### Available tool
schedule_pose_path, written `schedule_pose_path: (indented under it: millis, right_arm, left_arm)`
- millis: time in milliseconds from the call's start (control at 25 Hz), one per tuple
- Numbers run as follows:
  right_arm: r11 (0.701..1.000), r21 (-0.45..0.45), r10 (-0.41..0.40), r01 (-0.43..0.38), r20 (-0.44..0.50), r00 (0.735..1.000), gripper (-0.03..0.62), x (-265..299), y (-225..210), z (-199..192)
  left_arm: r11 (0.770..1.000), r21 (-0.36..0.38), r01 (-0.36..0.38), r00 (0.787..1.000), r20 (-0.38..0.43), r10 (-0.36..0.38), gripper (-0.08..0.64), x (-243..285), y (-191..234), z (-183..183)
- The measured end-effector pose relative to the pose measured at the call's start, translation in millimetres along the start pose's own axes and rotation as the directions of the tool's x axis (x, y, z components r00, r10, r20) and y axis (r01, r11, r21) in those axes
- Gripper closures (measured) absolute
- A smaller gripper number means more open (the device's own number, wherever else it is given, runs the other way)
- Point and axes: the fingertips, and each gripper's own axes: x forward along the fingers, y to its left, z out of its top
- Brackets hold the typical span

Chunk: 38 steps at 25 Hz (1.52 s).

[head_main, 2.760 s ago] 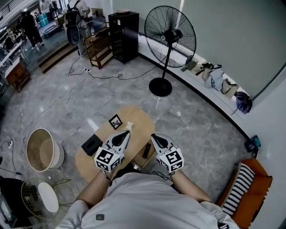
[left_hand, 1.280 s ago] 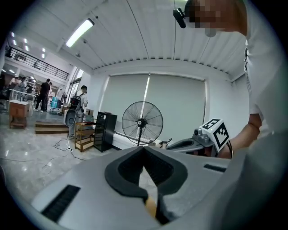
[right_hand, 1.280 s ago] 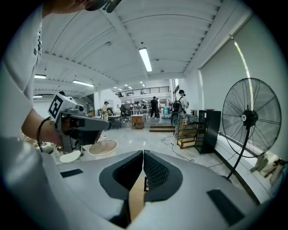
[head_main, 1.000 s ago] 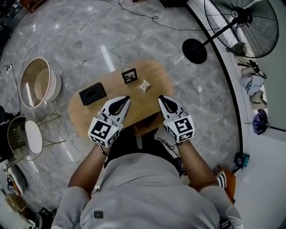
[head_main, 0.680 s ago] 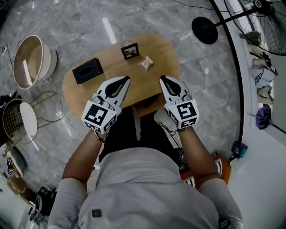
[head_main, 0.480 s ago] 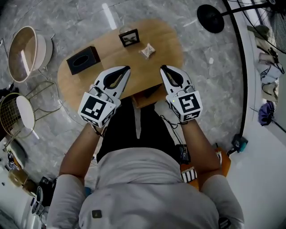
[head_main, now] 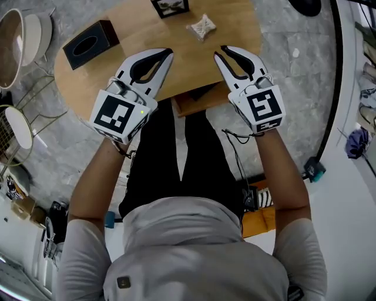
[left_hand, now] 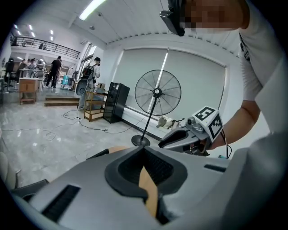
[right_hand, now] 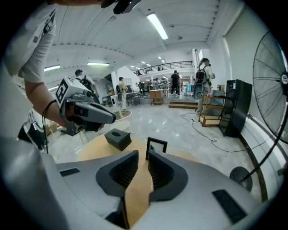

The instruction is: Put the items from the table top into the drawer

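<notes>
An oval wooden table (head_main: 141,64) carries a black tissue box (head_main: 88,43), a small black picture frame (head_main: 171,6) and a crumpled white item (head_main: 202,26). A wooden drawer (head_main: 200,99) shows under the table's near edge. My left gripper (head_main: 168,53) hovers over the near edge with its jaws together and nothing in them. My right gripper (head_main: 221,52) is beside it, just short of the white item. Its jaws have just been opening to a narrow gap, with nothing between them. The right gripper view shows the box (right_hand: 118,139) and the frame (right_hand: 156,145) ahead.
A round beige basket (head_main: 12,35) and a white wire side table (head_main: 14,126) stand left of the table. The fan's black base (head_main: 305,4) is at the far right. The person's legs are between me and the drawer. Other people stand far off in the hall.
Both grippers have come down toward the table's near edge, and the table now looks larger and closer. The right jaws have parted slightly.
</notes>
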Motion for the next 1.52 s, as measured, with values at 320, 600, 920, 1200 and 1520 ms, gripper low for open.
schedule_pose_path:
  millis: [320,600,920,1200,1520]
  right_arm:
    - [0.974,-0.172,0.124,-0.147,-0.140,0.982,0.417,62,-7,-66]
    - [0.904,-0.319,0.198,-0.283,-0.274,0.941,0.356,112,-21,-116]
    - [0.770,-0.465,0.207,-0.436,-0.464,0.861,0.319,156,-44,-171]
    - [0.571,-0.576,0.169,-0.585,-0.615,0.770,0.308,182,-54,-205]
    - [0.390,-0.595,0.110,-0.703,-0.728,0.677,0.299,208,-66,-231]
  left_arm:
    - [1.000,-0.027,0.004,0.999,-0.046,-0.005,0.551,44,27,-66]
    - [0.999,-0.032,0.011,0.997,-0.077,-0.013,0.551,78,46,-107]
    - [0.997,-0.071,-0.021,0.996,-0.084,0.015,0.551,103,65,-134]
    - [0.995,-0.096,-0.020,0.994,-0.110,0.009,0.551,106,74,-160]
    - [0.993,-0.118,-0.017,0.993,-0.117,0.003,0.551,110,80,-174]
